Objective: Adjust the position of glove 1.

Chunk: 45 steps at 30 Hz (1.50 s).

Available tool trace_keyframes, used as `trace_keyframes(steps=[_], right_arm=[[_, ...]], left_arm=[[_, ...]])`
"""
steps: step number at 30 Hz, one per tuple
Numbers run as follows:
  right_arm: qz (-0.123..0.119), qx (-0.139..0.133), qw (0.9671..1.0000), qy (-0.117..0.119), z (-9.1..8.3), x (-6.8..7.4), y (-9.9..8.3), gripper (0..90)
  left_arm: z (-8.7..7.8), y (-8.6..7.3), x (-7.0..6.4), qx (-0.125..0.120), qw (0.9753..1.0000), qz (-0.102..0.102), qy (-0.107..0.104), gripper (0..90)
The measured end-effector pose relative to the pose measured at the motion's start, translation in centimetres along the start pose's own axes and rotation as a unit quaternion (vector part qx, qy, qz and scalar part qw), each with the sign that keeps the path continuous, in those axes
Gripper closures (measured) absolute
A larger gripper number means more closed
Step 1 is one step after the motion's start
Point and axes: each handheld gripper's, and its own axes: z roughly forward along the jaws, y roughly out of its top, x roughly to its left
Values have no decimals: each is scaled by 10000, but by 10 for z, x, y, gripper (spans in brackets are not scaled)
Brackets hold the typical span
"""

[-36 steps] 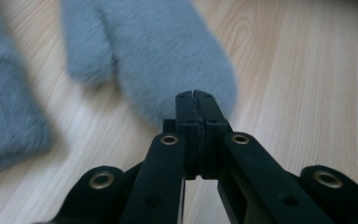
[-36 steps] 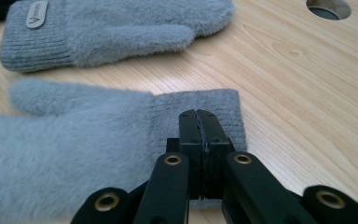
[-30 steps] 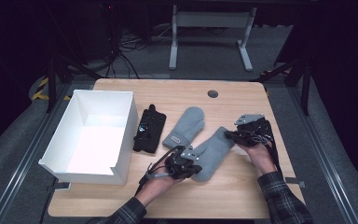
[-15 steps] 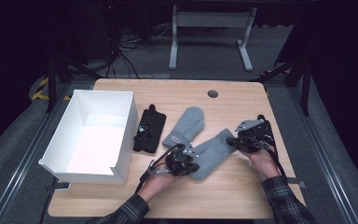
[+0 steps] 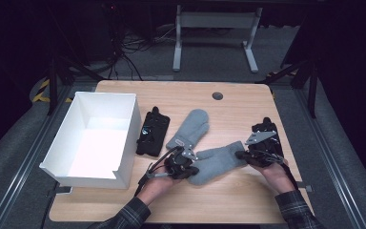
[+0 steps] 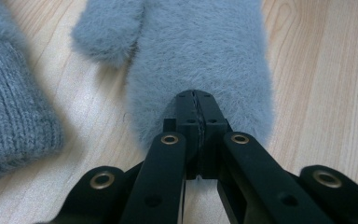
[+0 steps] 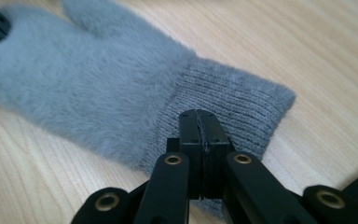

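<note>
Two tools grip one fuzzy gray mitten. Left tool is pinched shut on its fingertip end, right tool is pinched shut on the knit cuff. Mitten lies flat on the tabletop, w/ a 2nd mitten just beside it. Black glove & white box sit farther left. Looks like the pick-up step. Next, prob. lift both ends together so it doesn't sag, then carry it left to the box.

The right gripper has its jaws closed on the grey mitten's ribbed cuff on the wooden table.
</note>
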Motion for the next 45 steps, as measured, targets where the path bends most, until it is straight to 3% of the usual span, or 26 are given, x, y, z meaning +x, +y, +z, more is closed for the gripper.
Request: trace_keyframes(steps=[4, 9, 13, 14, 22, 29, 38, 41, 44, 45], right_arm=[[121, -259, 9996, -85, 2, -16, 15, 900], [181, -320, 9992, -133, 13, -28, 26, 900], [210, -186, 9995, -156, 30, -38, 29, 900], [196, -41, 9997, -152, 38, -40, 27, 900], [157, 111, 9998, -106, 24, -33, 10, 900], [134, 240, 9996, -84, 7, -21, -9, 900], [123, 331, 9994, 11, -4, -10, -24, 900], [82, 425, 9991, 40, -5, -7, -31, 900], [65, 476, 9988, 63, -6, -4, -34, 900], [62, 478, 9988, 81, -6, -3, -35, 900]], left_arm=[[0, 0, 0, 0, 10000, -2, -8, 900], [1, 0, 1, 0, 10000, -18, -34, 900], [1, 0, 1, -19, 10000, -25, -47, 900], [1, 0, 1, -22, 10000, -36, -56, 900], [1, 1, 3, -22, 10000, -60, -6, 900], [4, 11, 8, 86, 9995, -33, 303, 900], [9, 26, 23, -124, 9979, -248, 583, 900], [4, 30, 27, -317, 9977, -324, 510, 899], [-4, 29, 24, -349, 9977, -337, 469, 899], [-12, 26, 17, -367, 9981, -286, 411, 899]])
